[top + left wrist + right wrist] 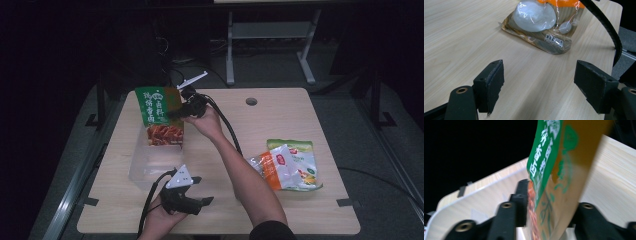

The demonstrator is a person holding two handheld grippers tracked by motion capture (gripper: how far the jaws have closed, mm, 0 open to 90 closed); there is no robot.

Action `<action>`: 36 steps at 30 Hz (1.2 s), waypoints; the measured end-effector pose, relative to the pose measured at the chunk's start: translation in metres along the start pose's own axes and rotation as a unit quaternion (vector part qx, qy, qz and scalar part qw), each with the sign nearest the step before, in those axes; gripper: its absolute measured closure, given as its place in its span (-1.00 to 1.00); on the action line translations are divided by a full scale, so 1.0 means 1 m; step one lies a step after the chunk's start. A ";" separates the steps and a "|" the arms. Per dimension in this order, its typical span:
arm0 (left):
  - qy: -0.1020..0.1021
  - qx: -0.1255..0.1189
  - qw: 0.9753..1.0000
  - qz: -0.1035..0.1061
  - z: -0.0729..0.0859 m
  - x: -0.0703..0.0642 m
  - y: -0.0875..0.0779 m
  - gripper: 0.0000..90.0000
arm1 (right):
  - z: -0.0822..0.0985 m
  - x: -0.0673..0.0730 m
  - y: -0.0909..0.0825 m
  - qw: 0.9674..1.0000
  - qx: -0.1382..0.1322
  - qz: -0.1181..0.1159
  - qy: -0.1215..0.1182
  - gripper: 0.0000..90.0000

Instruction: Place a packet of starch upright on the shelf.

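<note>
Nearest the person, the left gripper (200, 192) rests low on the table (280, 210) by the front edge, its jaws spread wide with nothing between them, facing the orange snack packet (544, 22) lying flat to the right. Further in, the clear plastic bin (145, 167) sits on the table's left half. Above its far end the right gripper (175, 114) has the green pouch (159, 116) upright between its jaws by the right edge. The jaws look partly parted; whether the pads press it I cannot tell.
</note>
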State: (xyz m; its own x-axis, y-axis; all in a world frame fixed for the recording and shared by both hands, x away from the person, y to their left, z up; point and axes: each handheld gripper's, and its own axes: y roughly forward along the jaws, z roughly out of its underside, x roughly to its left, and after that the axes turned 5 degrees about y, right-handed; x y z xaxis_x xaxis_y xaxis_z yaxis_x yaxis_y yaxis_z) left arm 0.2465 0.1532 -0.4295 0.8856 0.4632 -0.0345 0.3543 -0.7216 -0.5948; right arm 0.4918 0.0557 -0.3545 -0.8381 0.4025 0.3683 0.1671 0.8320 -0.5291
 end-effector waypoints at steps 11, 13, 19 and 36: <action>-0.004 0.004 1.000 0.005 0.000 0.002 0.003 -0.47 | 0.014 -0.004 -0.038 1.000 0.002 0.013 0.001 0.04; -0.009 0.005 1.000 0.006 0.000 0.001 0.004 -0.47 | 0.018 -0.007 -0.045 1.000 -0.002 0.008 0.005 0.03; -0.012 0.006 1.000 0.009 -0.001 0.001 0.006 -0.47 | 0.033 -0.011 -0.072 1.000 -0.013 0.016 0.022 0.01; -0.005 -0.003 1.000 0.017 -0.022 0.003 0.014 -0.47 | 0.083 -0.011 -0.149 0.997 -0.022 0.060 0.044 -0.02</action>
State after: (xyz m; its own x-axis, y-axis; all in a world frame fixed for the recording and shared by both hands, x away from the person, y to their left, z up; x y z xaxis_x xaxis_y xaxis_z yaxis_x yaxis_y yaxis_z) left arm 0.2602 0.1331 -0.4200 0.8939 0.4438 -0.0628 0.3258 -0.7396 -0.5889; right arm 0.4332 -0.1047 -0.3437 -0.7618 0.5309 0.3713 0.2881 0.7909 -0.5398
